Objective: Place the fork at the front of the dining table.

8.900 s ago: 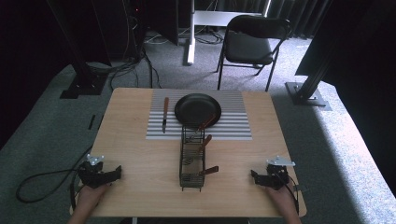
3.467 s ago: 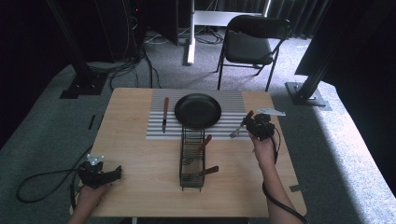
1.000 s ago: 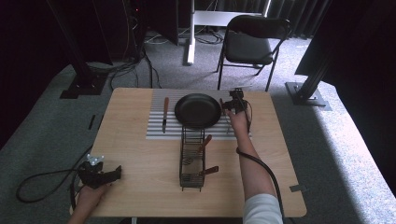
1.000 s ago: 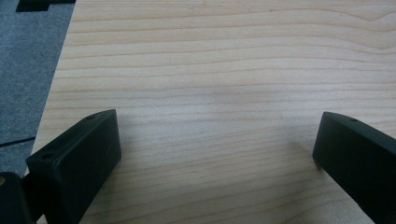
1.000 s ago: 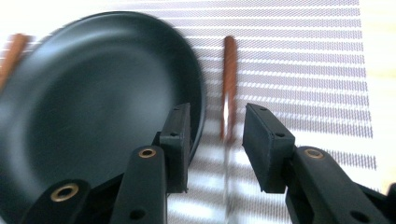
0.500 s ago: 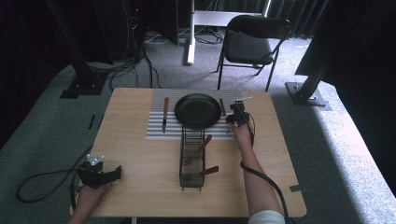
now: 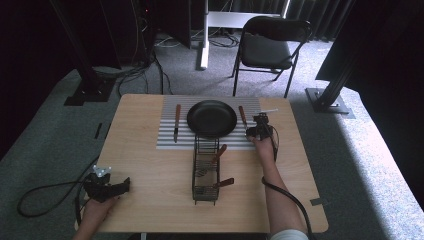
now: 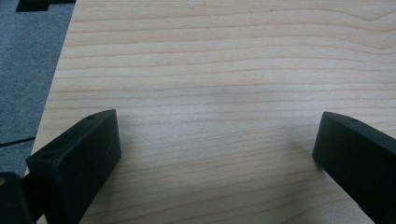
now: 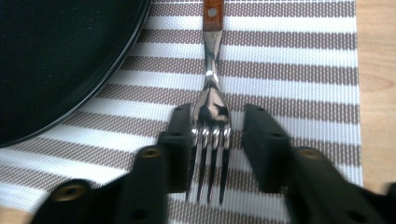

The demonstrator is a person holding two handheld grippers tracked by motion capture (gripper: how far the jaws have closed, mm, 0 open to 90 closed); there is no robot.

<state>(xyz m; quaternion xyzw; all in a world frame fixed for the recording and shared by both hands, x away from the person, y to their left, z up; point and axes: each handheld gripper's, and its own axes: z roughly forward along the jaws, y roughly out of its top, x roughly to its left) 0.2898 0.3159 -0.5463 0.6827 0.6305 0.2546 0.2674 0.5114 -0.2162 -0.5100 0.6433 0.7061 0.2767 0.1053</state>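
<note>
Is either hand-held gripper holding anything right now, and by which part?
Nothing is held. The right hand-held gripper has just been opening, its jaws flanking the wooden-handled steel fork at its tines; the left hand-held gripper stands open.

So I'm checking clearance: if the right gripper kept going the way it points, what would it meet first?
The fork lying between its jaws, on the striped placemat; the right gripper already straddles the tines, jaws just opened, not pressing.

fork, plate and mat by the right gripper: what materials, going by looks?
Fork: polished metal head, likely steel, with mirror glints on the tines; reddish-brown riveted handle, probably wood.
Plate: black, smooth, faintly glossy; ceramic, melamine or coated metal, can't tell which.
Placemat: woven brown and white stripes with a visible mesh weave, likely vinyl or textile.
</note>
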